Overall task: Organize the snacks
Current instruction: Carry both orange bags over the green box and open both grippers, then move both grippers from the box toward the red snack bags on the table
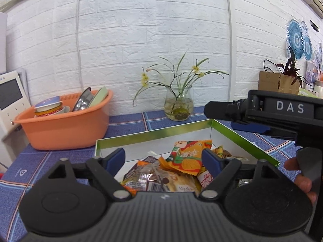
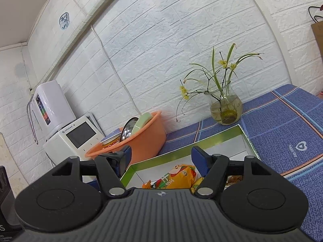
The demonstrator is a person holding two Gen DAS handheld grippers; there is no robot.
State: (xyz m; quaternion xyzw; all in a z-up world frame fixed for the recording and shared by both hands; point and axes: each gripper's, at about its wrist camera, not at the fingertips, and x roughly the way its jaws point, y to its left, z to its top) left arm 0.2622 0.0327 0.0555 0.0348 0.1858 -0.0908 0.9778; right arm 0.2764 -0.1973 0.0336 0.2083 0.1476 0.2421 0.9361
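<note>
Orange basin (image 1: 62, 129) of dishes, glass vase (image 1: 178, 104), white appliance (image 2: 77, 139)

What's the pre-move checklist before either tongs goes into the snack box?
1. Left tongs open, nothing held: ok.
2. Right tongs open, nothing held: ok.
3. Green-rimmed box uncovered, far half bare: ok.
4. Orange snack packet lies on top of the pile, reachable: ok.
5. Glass vase stands apart behind the box: ok.
6. Snacks left outside the box: cannot tell.
</note>
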